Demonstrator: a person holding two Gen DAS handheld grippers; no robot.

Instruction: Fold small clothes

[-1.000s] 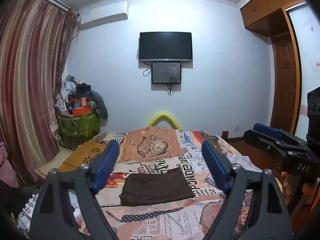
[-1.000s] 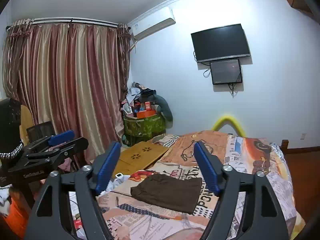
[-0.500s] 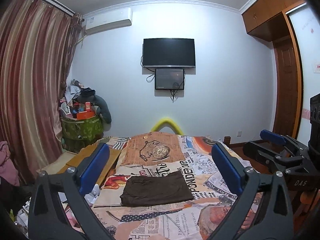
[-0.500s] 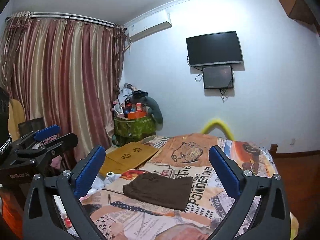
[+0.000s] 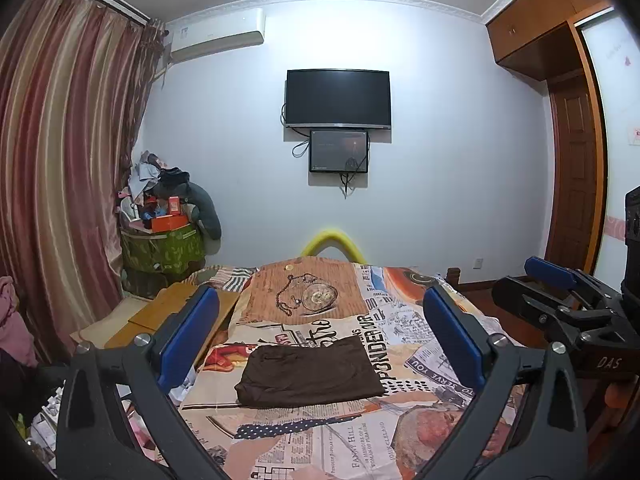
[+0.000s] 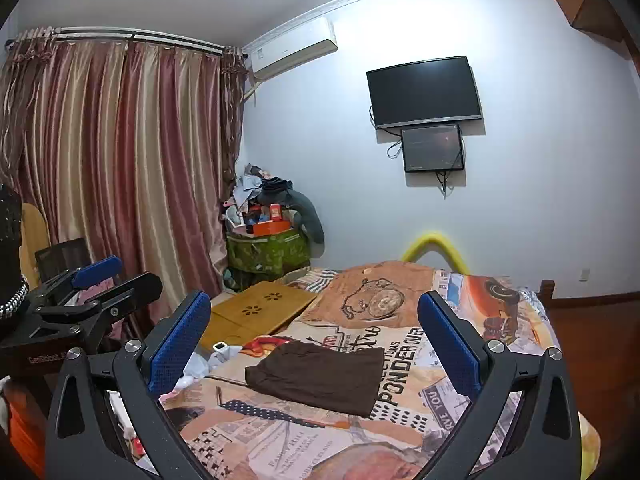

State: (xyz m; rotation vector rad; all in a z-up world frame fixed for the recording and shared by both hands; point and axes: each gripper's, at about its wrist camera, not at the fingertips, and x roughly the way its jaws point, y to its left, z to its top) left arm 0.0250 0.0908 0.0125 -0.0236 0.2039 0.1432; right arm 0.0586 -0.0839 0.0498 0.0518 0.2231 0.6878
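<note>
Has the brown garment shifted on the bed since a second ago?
No. The brown garment still lies folded beside the PONDER lettering on the bedspread.

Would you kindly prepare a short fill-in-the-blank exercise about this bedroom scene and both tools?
1. The folded garment lying on the bed is dark ____ in colour.
2. Both the left tool and the right tool have their jaws ____, holding nothing.
3. The smaller screen hangs directly ____ the television on the wall.
4. The pads on the tool fingers are ____ in colour.

Missing words: brown; open; below; blue
</note>
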